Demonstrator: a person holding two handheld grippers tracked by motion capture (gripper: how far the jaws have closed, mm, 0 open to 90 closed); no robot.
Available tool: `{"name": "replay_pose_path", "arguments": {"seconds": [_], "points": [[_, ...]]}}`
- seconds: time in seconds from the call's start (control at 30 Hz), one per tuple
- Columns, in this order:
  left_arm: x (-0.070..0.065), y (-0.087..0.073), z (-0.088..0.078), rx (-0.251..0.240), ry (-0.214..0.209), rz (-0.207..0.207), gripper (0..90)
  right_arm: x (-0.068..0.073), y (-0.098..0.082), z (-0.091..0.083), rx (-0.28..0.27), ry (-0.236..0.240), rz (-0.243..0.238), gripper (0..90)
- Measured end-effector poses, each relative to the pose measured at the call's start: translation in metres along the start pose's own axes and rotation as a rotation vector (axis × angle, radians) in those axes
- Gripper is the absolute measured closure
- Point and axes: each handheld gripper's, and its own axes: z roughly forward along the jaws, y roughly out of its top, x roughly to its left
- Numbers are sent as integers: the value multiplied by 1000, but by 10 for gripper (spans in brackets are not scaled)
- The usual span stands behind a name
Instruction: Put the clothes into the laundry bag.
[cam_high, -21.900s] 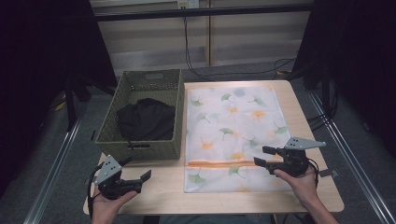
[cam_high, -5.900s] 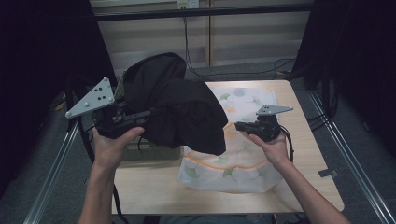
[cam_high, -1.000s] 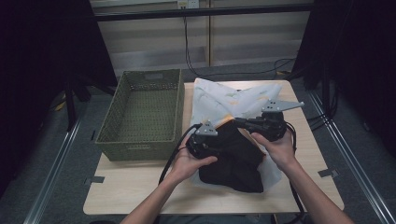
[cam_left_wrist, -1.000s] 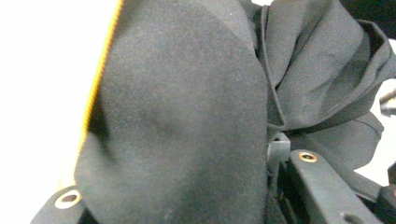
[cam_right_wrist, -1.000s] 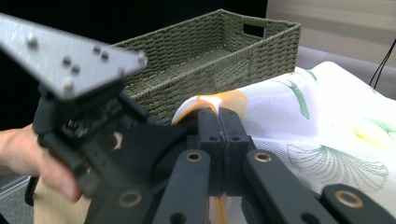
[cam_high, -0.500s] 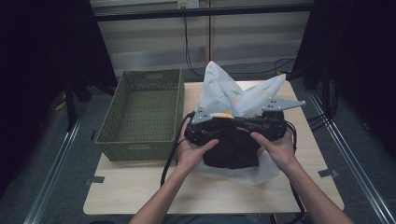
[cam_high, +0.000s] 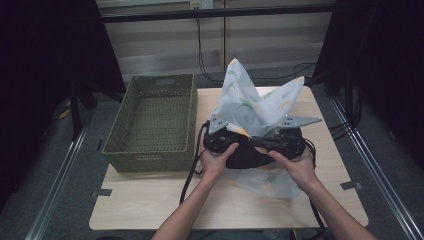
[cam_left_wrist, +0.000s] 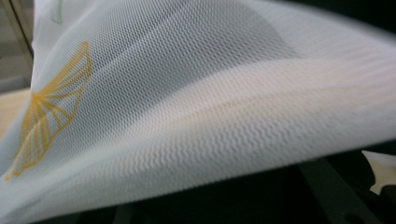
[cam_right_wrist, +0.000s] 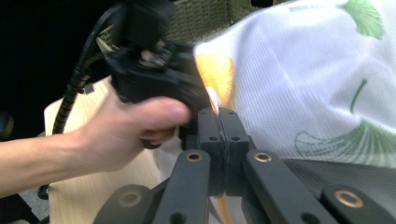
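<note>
A white mesh bag (cam_high: 250, 105) printed with green and orange leaves stands up in two peaks on the table. A black garment (cam_high: 247, 157) bulges at its mouth between both hands. My left gripper (cam_high: 239, 148) points right into the bag. In the left gripper view, mesh (cam_left_wrist: 187, 93) arches overhead and dark cloth (cam_left_wrist: 210, 200) fills the space between its blurred jaws. My right gripper (cam_right_wrist: 218, 126) is shut on the bag's orange-trimmed edge, seen also from above (cam_high: 256, 142). The person's left hand (cam_right_wrist: 130, 126) is close in front of it.
An empty green woven basket (cam_high: 150, 157) stands to the left of the bag on the wooden table (cam_high: 150, 200). Black cables trail from both grippers over the table's front. Dark frame posts and rails stand beside the table.
The bag's far end has risen into taller peaks. My left gripper has sunk and pushed further under the mesh, and less of the black garment shows. The right gripper has stayed put.
</note>
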Motion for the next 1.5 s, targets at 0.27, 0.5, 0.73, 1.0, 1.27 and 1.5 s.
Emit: {"name": "replay_pose_path", "arguments": {"seconds": [0.27,0.5,0.73,1.0,1.27,1.5], "points": [[6,-27,17,94,-40,5,584,-14,-17,6,47,-19,37,900],[3,-32,19,169,-93,79,375,-21,-28,13,79,-32,48,900],[6,-26,3,190,-144,46,178,-25,-33,16,97,-44,49,900],[10,-18,-24,230,-158,69,99,-29,-36,18,113,-49,54,900],[11,-21,-43,312,-210,131,67,-29,-37,20,120,-51,54,900],[5,-34,-24,386,-215,160,8,-28,-37,23,134,-50,47,900]]}}
